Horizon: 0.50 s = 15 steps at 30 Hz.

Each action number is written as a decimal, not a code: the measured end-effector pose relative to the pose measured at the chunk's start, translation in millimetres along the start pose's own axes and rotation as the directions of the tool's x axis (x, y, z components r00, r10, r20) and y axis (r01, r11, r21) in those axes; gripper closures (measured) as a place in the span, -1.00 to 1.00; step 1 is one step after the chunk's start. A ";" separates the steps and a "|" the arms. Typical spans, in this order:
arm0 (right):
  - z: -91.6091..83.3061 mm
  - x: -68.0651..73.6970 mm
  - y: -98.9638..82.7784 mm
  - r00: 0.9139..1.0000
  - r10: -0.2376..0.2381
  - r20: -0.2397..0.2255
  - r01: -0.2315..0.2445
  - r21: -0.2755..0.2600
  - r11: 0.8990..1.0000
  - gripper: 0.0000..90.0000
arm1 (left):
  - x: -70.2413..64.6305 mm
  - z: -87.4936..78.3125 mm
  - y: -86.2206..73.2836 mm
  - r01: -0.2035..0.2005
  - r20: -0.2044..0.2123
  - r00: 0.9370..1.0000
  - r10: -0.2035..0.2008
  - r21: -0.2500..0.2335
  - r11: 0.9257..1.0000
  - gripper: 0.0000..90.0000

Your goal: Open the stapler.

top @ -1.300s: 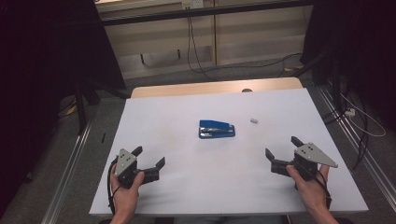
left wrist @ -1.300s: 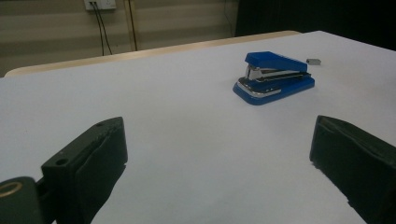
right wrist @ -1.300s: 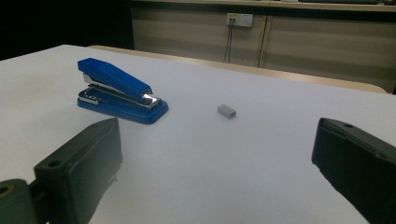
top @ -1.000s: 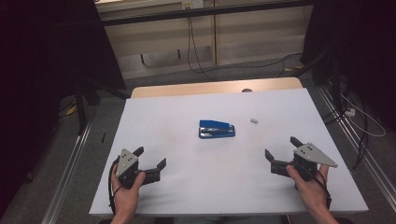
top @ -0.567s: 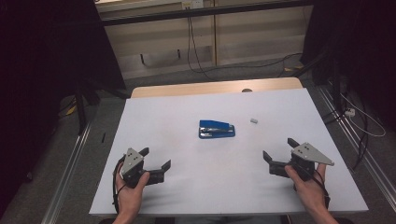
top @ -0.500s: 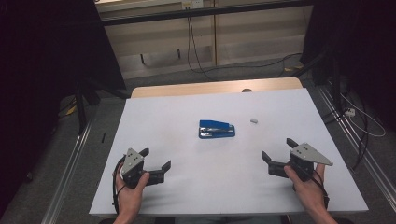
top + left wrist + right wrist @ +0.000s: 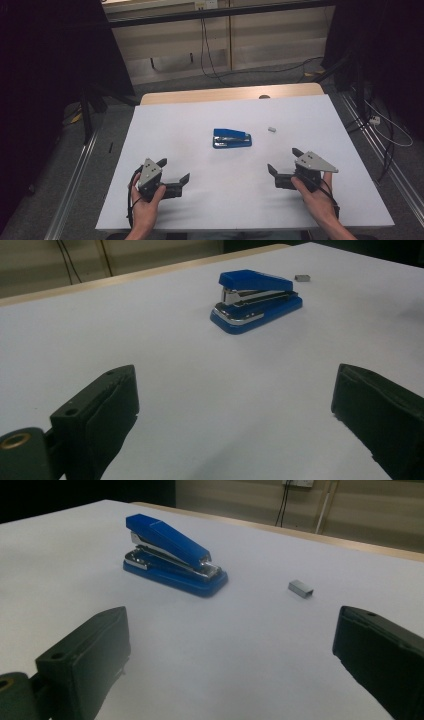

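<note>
left claw (image 7: 176, 173): nearest the person, low over the tabletop (image 7: 165, 130), well short of the stapler and off to its left. jaws spread wide, nothing between them. the left gripper view has the stapler (image 7: 256, 299) ahead, a bit right of centre.
right claw (image 7: 285, 167): also on the near side, well short of the stapler and to its right. jaws spread wide, holding nothing. the right gripper view has the stapler (image 7: 172, 554) ahead-left.
stapler (image 7: 232, 138): blue, lies flat and closed near the middle of the tabletop, long axis running left-right. beyond both claws, roughly midway between them. nothing touches it.
staple block (image 7: 272, 129): small grey strip, just past the stapler on its right end side, near but apart from it. in the right gripper view (image 7: 301, 587) it sits ahead, right of the stapler; in the left gripper view (image 7: 301, 277) it lies behind the stapler.
tabletop edge: bare wood strip at the far side, well beyond the stapler.
step in hand: looks like the approach, both claws ready on the near side, no contact yet with stapler or staples.
next move calls for: probably one claw goes forward to the stapler to steady or lift its top, the other to the staple block. the block is tiny and low, so the claw must come down close to the surface and close squarely over it. stapler body is smooth, could slide if pushed from one side.
</note>
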State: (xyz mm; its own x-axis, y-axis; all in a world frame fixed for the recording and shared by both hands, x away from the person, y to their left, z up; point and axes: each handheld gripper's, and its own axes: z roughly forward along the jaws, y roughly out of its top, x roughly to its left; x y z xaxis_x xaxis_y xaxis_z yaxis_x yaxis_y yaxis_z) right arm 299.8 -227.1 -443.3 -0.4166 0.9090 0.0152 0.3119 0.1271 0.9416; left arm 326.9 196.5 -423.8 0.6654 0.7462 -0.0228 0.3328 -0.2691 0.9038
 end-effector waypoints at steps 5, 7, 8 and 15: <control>14.2 5.2 6.9 1.000 -0.002 -0.024 0.001 -0.020 1.000 -0.96 | 2.3 11.1 1.0 -0.001 0.000 1.000 0.001 0.024 1.000 -0.86; 18.5 8.5 8.9 0.999 -0.006 -0.032 0.005 -0.021 1.000 -0.96 | 2.4 13.3 1.0 0.005 0.006 1.000 -0.005 0.027 1.000 -0.86; 20.2 10.0 9.6 0.999 -0.013 -0.037 0.012 -0.022 1.000 -0.96 | 2.4 16.0 1.0 -0.003 0.005 1.000 0.003 0.035 0.999 -0.86; 28.9 16.5 13.8 0.998 -0.004 -0.060 0.003 -0.018 1.000 -0.96 | 4.9 18.6 1.9 0.035 0.019 0.999 -0.035 0.016 0.999 -0.85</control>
State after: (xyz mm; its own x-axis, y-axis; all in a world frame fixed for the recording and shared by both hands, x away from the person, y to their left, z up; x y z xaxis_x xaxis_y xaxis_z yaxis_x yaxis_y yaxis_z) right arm 321.9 -198.9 -439.8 -0.4686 0.8829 0.0314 0.2953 0.1231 0.9474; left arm 343.2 188.3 -430.1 0.6658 0.7435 -0.0625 0.3663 -0.2528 0.8955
